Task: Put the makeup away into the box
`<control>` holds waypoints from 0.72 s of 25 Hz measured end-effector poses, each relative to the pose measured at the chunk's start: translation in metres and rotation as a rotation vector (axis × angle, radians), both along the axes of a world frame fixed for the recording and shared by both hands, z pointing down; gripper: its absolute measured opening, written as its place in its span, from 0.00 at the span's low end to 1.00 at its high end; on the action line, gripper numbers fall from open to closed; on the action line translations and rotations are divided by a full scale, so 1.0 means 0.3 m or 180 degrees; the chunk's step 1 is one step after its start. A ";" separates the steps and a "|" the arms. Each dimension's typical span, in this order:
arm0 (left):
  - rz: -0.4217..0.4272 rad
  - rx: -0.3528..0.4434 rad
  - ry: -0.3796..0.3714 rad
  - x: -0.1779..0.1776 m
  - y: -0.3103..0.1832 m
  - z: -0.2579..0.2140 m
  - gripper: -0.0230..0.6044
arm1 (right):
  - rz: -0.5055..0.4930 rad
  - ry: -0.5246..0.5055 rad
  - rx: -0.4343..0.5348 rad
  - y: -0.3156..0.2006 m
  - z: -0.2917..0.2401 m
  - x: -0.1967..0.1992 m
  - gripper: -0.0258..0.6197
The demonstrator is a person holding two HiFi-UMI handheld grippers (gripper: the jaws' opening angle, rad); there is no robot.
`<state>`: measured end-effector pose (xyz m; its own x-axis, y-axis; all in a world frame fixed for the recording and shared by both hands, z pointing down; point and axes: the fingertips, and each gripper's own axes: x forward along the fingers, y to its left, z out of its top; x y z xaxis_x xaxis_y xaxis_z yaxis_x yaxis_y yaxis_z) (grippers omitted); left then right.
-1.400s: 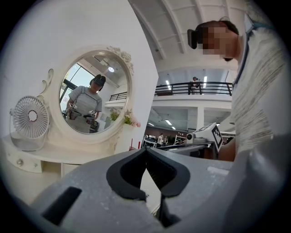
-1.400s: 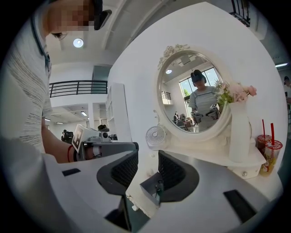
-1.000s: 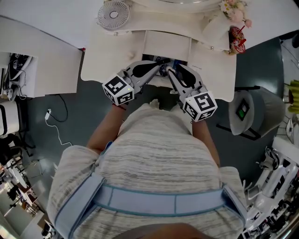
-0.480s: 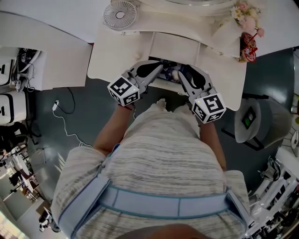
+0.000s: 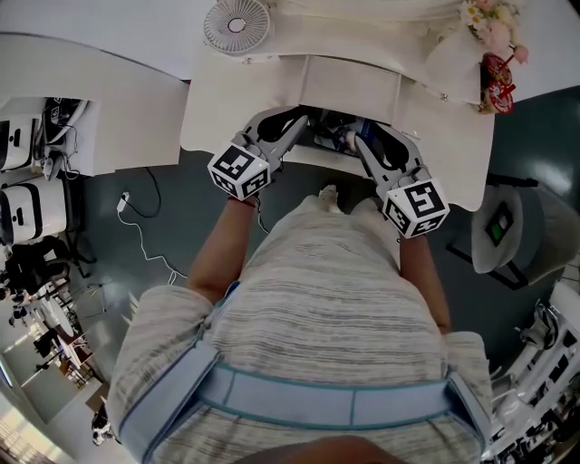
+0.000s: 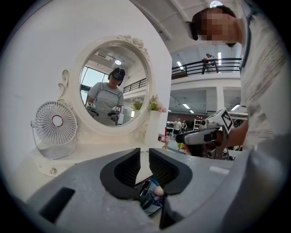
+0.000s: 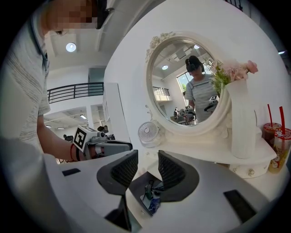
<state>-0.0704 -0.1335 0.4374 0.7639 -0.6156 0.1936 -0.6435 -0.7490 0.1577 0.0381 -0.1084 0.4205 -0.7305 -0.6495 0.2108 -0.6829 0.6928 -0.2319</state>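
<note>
White dressing table (image 5: 217, 109) with oval framed mirror (image 6: 113, 86); small white fan (image 5: 237, 24) on its left, white vase of pink flowers (image 7: 241, 123) on its right. Dark grey floor (image 5: 91, 227), white cable with plug (image 5: 122, 201). Upper balcony railing (image 6: 207, 68).

Landmark: open compartment (image 5: 333, 138), set in the middle of the white vanity top (image 5: 227, 109).
Over it: your left gripper (image 5: 306, 125) and right gripper (image 5: 359, 143) both reach in from the near edge, close side by side, with little room between them.
Left gripper jaws: just been opening; narrow gap, nothing between the pads.
Inside it: makeup items (image 7: 152, 195) clutter the floor.
Left of it: bare top, free passage out to the fan (image 5: 237, 25) at the back.
Behind it: raised white panel (image 5: 349, 86), then the mirror (image 6: 114, 86).
Right of it: bare strip, then the vase (image 7: 242, 118) and cups (image 7: 278, 148) further back.
</note>
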 end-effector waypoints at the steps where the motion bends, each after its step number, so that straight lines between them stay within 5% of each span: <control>1: -0.0019 -0.0001 -0.0045 -0.008 -0.005 0.011 0.14 | 0.0004 0.0003 -0.0008 -0.001 0.004 0.000 0.20; 6: -0.0129 0.0000 -0.0380 -0.066 -0.043 0.079 0.29 | 0.0031 0.0002 -0.0048 -0.009 0.021 0.004 0.20; 18: -0.0179 -0.0308 -0.1123 -0.188 -0.138 0.300 0.37 | 0.0016 0.0070 -0.0063 -0.023 0.025 -0.003 0.20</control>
<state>-0.1268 -0.1748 0.5274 0.6053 -0.6207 0.4983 -0.7106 -0.7034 -0.0129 0.0373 -0.1153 0.4280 -0.7224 -0.6487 0.2396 -0.6913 0.6848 -0.2305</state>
